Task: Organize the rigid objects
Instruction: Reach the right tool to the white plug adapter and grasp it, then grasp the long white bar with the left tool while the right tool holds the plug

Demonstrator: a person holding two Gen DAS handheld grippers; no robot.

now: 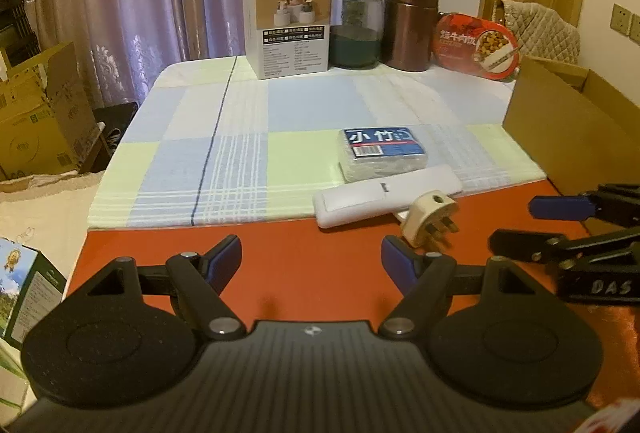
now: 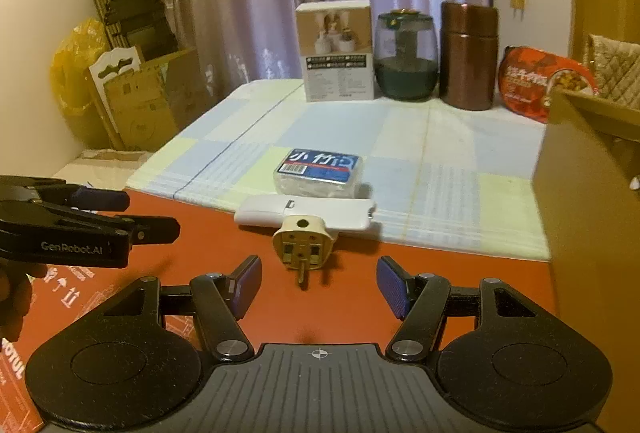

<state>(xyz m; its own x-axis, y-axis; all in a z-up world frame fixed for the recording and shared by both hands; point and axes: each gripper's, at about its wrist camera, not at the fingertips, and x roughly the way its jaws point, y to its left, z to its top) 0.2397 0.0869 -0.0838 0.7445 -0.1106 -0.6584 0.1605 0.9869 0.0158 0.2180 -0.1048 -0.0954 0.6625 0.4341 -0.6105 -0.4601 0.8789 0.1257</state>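
1. My right gripper (image 2: 319,287) stands with its jaws apart and nothing between the pads. The cream plug adapter (image 2: 303,244) lies straight ahead of it on the red surface (image 2: 200,253), prongs pointing back at me.
2. My left gripper (image 1: 311,260) is apart too, and empty, over bare red surface. In its view the adapter sits off to the right of its fingers.
3. The adapter touches, or nearly touches, the white remote (image 2: 306,214), which straddles the edge of the checked cloth (image 2: 420,153). Just behind that lies the clear box with the blue label (image 2: 319,173).
4. I judge the step in hand to be the right gripper's approach to the adapter, with the open cardboard box (image 2: 592,193) at the right as the likely place to put it.
5. To do it well, I would keep the adapter centred between the pads and close on its flat sides, not on the prongs.
6. I would come in low enough to take the body, yet stop short of nudging the remote.
7. The left gripper should keep to its side, out of the right one's path.
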